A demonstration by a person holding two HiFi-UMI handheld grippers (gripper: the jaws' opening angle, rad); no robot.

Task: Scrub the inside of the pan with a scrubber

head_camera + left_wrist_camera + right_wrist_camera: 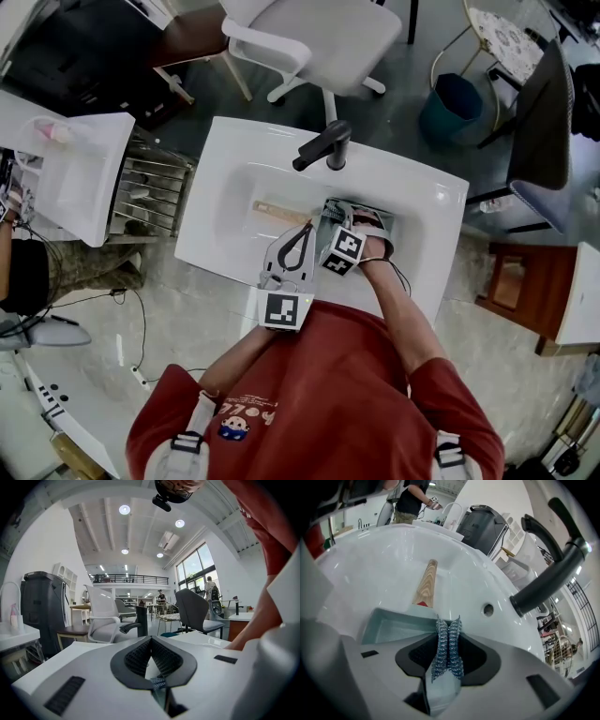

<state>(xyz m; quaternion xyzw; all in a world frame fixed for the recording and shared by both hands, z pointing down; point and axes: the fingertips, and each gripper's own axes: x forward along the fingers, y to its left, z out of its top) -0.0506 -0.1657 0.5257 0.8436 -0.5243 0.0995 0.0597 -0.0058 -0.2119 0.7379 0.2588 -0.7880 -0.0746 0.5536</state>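
The right gripper pinches the scrubber over the pan. The left gripper is closed and empty near the pan. Unheld, the pan may skid under scrubbing.

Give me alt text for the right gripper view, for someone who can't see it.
The right claw is shut on a metal scrubber, held over a pale rectangular pan with a wooden handle. The pan lies in a white sink, with a black tap at the right.
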